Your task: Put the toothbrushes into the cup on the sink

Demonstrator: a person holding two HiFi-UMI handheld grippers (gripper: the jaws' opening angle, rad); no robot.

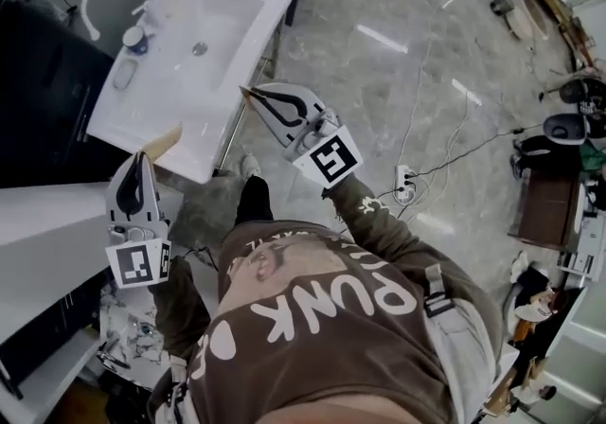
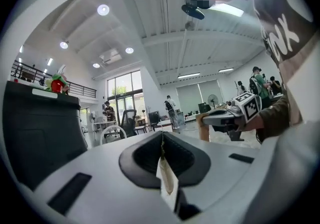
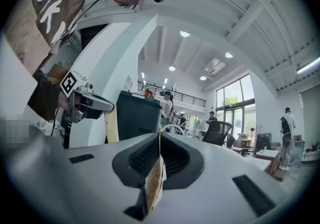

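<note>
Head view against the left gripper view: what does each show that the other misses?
Head view only: the white sink and the cup on its ledge. Left gripper view only: ceiling lights and people across the hall. Both: the left claw and right claw, each shut on a tan toothbrush.

1. The person wore a brown sweatshirt (image 1: 360,318) with large white block lettering across it.
2. Its sleeve (image 1: 365,209) carried small white printed marks near the cuff.
3. Dark trousers (image 1: 254,200) and a pale shoe (image 1: 249,165) showed below the sweatshirt.
4. The left gripper (image 1: 143,157) had a smooth light grey shell, with black lining around the jaws and dark rectangular insets.
5. The right gripper (image 1: 256,96) had the same grey-and-black build.
6. Each gripper bore a white marker cube (image 1: 331,157) printed with black squares.
</note>
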